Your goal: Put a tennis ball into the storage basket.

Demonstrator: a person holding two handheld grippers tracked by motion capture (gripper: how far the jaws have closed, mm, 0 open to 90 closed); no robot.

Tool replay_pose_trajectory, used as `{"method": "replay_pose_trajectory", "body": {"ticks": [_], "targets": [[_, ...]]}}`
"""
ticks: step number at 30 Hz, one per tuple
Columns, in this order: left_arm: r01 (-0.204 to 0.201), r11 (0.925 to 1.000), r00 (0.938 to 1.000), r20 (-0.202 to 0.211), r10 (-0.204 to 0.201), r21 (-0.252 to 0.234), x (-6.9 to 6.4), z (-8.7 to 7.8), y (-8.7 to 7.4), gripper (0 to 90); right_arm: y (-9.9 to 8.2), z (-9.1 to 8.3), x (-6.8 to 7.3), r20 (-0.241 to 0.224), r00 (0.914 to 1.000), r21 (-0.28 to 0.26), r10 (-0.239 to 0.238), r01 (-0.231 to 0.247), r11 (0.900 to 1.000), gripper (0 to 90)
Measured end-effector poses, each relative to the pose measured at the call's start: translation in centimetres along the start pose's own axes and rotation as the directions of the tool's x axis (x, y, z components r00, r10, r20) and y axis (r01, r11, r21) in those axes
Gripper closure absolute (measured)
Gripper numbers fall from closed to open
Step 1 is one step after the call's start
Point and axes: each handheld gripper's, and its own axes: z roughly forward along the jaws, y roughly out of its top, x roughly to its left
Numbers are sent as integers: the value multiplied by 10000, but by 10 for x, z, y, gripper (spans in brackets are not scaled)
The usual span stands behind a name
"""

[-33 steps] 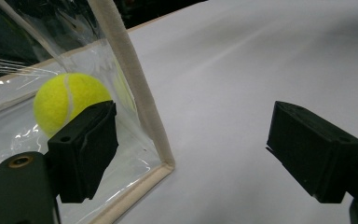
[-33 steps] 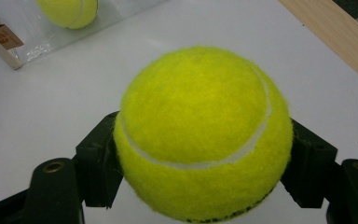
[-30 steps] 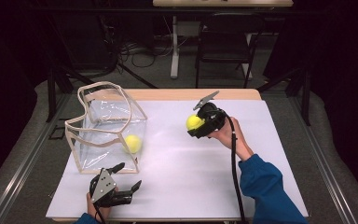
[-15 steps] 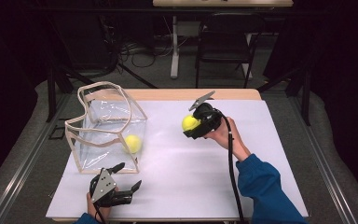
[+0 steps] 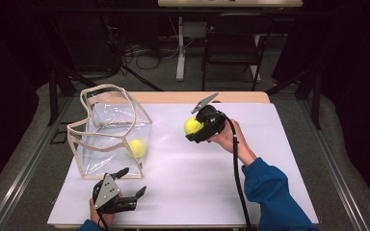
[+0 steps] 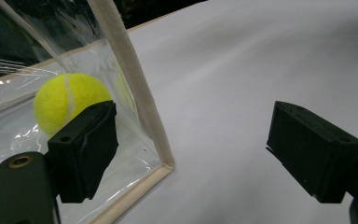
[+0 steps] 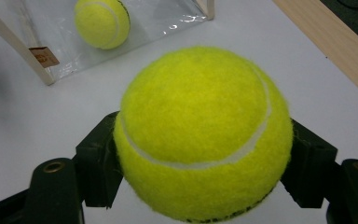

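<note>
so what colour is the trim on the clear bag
Beige trim, clearest in the left gripper view.

Probably a lab: dark curtained room, floor cables (image 5: pixel 139 50), white-topped table (image 5: pixel 279 144).

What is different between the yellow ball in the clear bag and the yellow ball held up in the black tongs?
The ball in the bag rests on the bottom of the clear bag, behind plastic; the held ball is lifted above the table in open air. The held ball is clamped between the jaws of the right tongs; nothing grips the ball in the bag, and the left tongs sit open beside the bag. Both are yellow tennis balls with a white seam.
</note>
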Motion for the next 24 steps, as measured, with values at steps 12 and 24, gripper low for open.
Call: {"method": "replay_pose_trajectory", "body": {"ticks": [12, 24], "targets": [[0, 10000, 10000, 4, 0, 19, 0, 0, 0, 160, 8, 0, 4, -107, 9998, -163, -137, 135, 9998, 260], [32, 10000, 10000, 6, -32, -2, 0, 0, 0, 160, 16, 0, 8, -224, 9995, -407, -214, 205, 9990, 260]]}}
